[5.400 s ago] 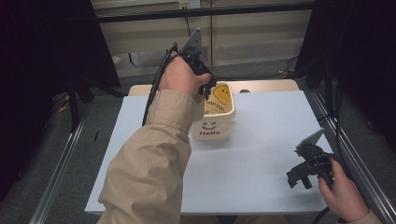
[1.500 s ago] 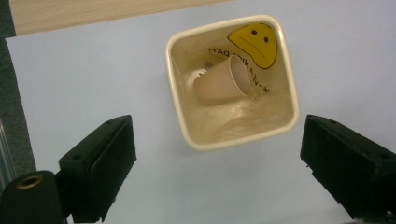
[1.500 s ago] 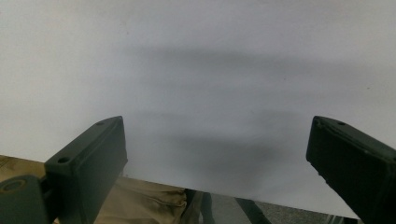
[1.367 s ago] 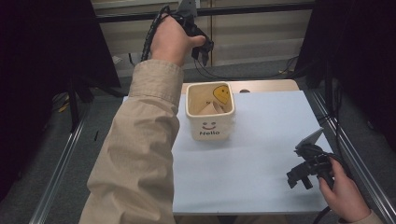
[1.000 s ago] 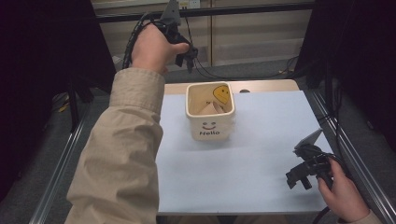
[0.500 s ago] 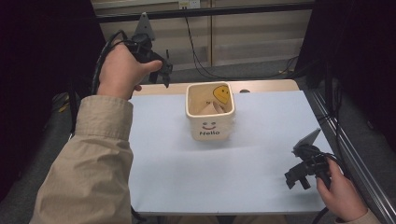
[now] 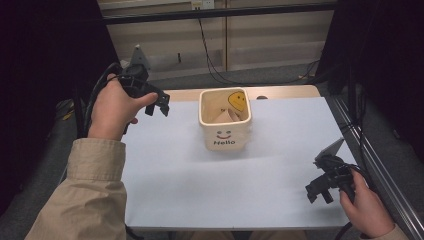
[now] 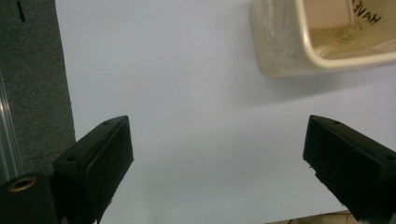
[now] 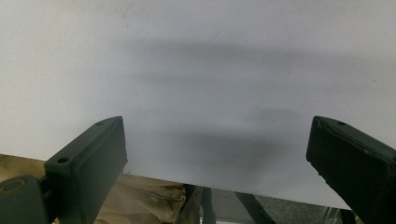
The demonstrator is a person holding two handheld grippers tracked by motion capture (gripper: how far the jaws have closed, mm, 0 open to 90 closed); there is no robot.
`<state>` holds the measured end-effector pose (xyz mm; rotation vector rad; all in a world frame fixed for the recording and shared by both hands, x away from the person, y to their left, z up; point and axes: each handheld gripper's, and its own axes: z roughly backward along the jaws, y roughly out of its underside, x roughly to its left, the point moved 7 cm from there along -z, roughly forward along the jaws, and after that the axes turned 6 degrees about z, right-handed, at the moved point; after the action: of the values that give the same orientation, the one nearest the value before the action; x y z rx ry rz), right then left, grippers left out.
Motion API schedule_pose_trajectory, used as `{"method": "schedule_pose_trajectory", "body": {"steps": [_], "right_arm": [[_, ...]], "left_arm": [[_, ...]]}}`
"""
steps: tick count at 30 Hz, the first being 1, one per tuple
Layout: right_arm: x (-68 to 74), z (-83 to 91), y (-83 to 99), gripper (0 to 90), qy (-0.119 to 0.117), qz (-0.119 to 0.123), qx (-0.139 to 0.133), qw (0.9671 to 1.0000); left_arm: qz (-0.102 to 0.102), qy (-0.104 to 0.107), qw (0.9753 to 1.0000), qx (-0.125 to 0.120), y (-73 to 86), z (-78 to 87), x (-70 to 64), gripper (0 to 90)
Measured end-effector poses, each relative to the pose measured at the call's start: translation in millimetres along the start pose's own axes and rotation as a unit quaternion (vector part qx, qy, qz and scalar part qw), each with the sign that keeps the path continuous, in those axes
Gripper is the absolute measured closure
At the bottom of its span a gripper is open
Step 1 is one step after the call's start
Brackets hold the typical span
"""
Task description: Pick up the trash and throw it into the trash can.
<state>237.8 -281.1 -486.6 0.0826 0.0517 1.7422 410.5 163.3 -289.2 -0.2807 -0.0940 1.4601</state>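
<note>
The left gripper [image 7: 156, 103] is hovering with its jaws spread wide and nothing between them; the cream "Hello" cup [image 7: 225, 120] is standing just to its right. The right gripper [image 7: 320, 189] is resting near the table's [image 7: 175, 190] edge, likewise released, well apart from the cup.

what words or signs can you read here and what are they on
"Hello" under a smiling face, on the front of the cream square cup.
"HAVE", cut off at the picture's edge, on the cup's inner wall in the left gripper view.
A yellow smiley face, no words, on the cup's inner back wall.
Small marks on the cup's inside floor: too small to read.
</note>
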Motion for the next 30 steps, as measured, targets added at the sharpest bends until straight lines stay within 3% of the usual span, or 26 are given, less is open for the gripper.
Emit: {"method": "schedule_pose_trajectory", "body": {"steps": [16, 19, 23, 25, 30], "right_arm": [[-0.4, -2.5, 1.2, 5.0, 0.003, 0.002, 0.005, 1.0], [-0.3, -3.4, 1.1, 4.9, 0.007, 0.006, 0.005, 0.9999], [0.7, -4.3, 0.9, 5.1, 0.007, 0.009, 0.005, 0.9999], [2.0, -4.4, 1.2, 4.9, 0.004, 0.01, 0.005, 0.9999], [0.4, -4.3, 1.8, 4.9, 0.008, 0.008, 0.007, 0.9999]], "left_arm": [[0.001, 0.009, 1.0, 0.002, 42.7, -44.8, 30.4, 8.2], [0.001, 0.011, 0.9999, 0.01, 57.9, -64.6, 36.3, 8.2], [0.004, 0.009, 0.9998, 0.016, 69.2, -77.9, 39.3, 8.2], [-0.007, 0.004, 0.9999, 0.013, 79.4, -88.0, 42.1, 8.1], [-0.008, 0.013, 0.9998, 0.009, 95.9, -100.2, 42.7, 8.2]]}}
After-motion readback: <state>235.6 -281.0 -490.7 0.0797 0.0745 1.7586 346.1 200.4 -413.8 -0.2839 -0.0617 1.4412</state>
